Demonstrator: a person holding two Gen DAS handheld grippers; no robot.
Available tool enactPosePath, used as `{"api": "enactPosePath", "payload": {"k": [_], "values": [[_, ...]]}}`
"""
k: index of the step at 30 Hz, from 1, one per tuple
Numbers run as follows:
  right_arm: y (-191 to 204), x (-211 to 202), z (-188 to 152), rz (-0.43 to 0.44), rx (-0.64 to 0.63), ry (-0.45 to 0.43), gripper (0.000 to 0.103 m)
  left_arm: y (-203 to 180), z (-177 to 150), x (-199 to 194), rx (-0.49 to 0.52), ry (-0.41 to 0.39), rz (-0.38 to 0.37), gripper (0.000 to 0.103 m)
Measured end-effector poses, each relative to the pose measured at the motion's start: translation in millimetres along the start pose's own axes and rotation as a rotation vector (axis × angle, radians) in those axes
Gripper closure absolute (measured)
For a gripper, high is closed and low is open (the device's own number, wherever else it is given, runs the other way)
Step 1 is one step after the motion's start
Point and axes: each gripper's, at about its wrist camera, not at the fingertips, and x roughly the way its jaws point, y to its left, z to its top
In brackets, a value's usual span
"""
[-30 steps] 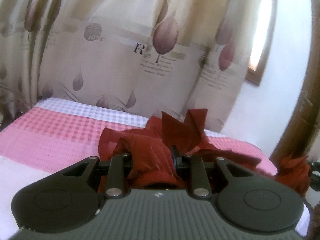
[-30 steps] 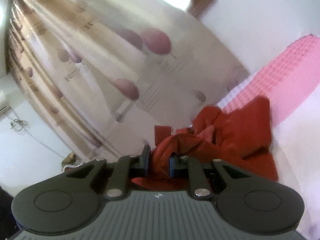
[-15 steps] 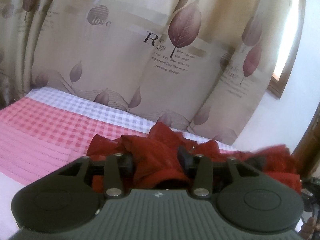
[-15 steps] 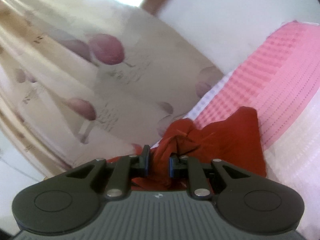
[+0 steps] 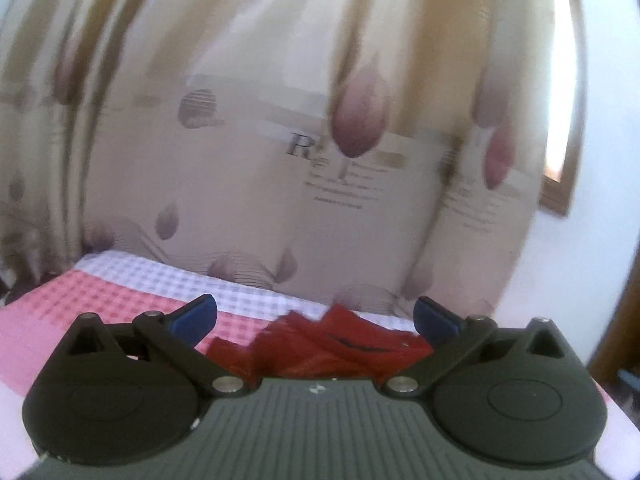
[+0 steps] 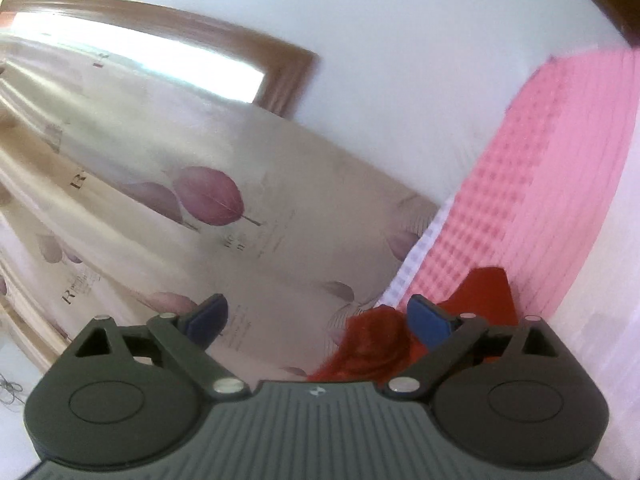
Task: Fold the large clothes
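Observation:
A dark red garment (image 5: 320, 344) lies crumpled on the bed, low in the left wrist view, just beyond and below my left gripper (image 5: 316, 318). The left gripper is open, its blue pads (image 5: 196, 316) wide apart and holding nothing. In the right wrist view the same red garment (image 6: 484, 292) shows below and behind my right gripper (image 6: 318, 318), which is also open and empty. Most of the garment is hidden behind both gripper bodies.
The bed has a pink, white and lilac checked cover (image 5: 120, 292) (image 6: 560, 168). A beige curtain with purple leaf prints (image 5: 320, 140) (image 6: 200, 200) hangs behind it. A wood-framed window (image 6: 160, 44) and white wall (image 6: 400, 40) lie beyond.
Both grippers were shut on the red garment and have opened, letting it drop onto the bed. Both cameras have tilted up and away from it.

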Motion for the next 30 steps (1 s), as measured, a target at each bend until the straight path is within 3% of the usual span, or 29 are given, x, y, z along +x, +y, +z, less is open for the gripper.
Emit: {"api": "enactPosePath", "payload": {"k": [3, 5, 7, 11, 13, 16, 19, 23, 26, 30], "values": [[26.8, 4.5, -8.1, 0.022, -0.185, 0.074, 0.006, -22.4, -2.3, -1.2, 0.081, 0.043, -0.104, 0.007], [59.3, 18.0, -29.0, -0.027, -0.453, 0.148, 0.014, -43.9, -6.6, 1.7, 0.167, 0.099, -0.188, 0.027], [86.3, 34.1, -57.6, -0.023, -0.701, 0.241, 0.048, -66.6, -14.5, 7.1, 0.268, 0.152, -0.248, 0.034], [112.2, 73.3, -112.3, -0.045, -1.025, 0.4, 0.063, -94.0, -35.2, 34.7, 0.447, 0.194, -0.199, 0.034], [111.3, 92.7, -125.2, -0.093, -1.124, 0.427, 0.063, -87.5, -40.2, 57.1, 0.447, 0.247, -0.175, 0.034], [95.2, 117.3, -122.6, -0.18, -1.174, 0.456, 0.064, -65.4, -43.7, 87.7, 0.389, 0.32, -0.113, 0.034], [72.8, 133.6, -108.9, -0.232, -1.145, 0.48, 0.066, -45.5, -45.7, 105.9, 0.327, 0.353, -0.083, 0.027], [53.5, 139.5, -103.5, -0.241, -1.095, 0.51, 0.066, -26.1, -51.5, 122.8, 0.258, 0.374, -0.05, 0.01], [41.5, 145.1, -99.1, -0.233, -1.023, 0.529, 0.066, -15.2, -58.2, 129.5, 0.196, 0.393, -0.046, 0.005], [30.1, 149.5, -96.9, -0.231, -0.963, 0.54, 0.066, -17.5, -64.6, 134.1, 0.208, 0.395, -0.023, 0.0]]}}
